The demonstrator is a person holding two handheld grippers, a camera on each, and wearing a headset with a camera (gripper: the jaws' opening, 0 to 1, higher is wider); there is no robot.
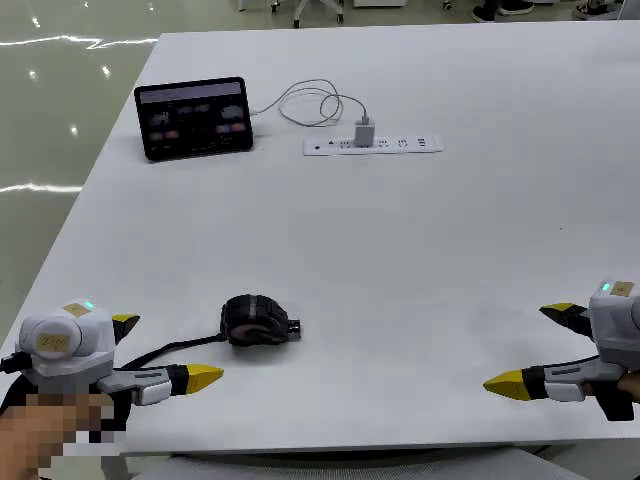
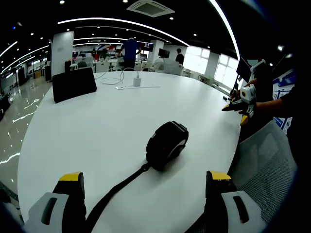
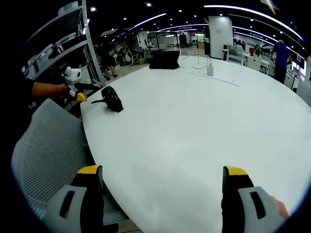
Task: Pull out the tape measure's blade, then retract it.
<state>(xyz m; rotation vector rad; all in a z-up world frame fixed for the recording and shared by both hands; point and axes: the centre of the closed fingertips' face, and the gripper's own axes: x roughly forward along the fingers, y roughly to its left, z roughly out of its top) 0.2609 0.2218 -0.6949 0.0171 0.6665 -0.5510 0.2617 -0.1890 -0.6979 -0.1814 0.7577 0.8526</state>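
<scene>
Head view is showing me the tape measure (image 1: 258,320) lying on the white table (image 1: 420,260), just ahead of my left gripper (image 1: 166,350) and well apart from the right gripper (image 1: 530,347). It is a black, rounded case with the blade wound in, and only the end hook is poking out on the side facing the right gripper. Its dark strap (image 2: 121,187) is trailing back between the left jaws. Both grippers are gaping wide, gripping nothing.
</scene>
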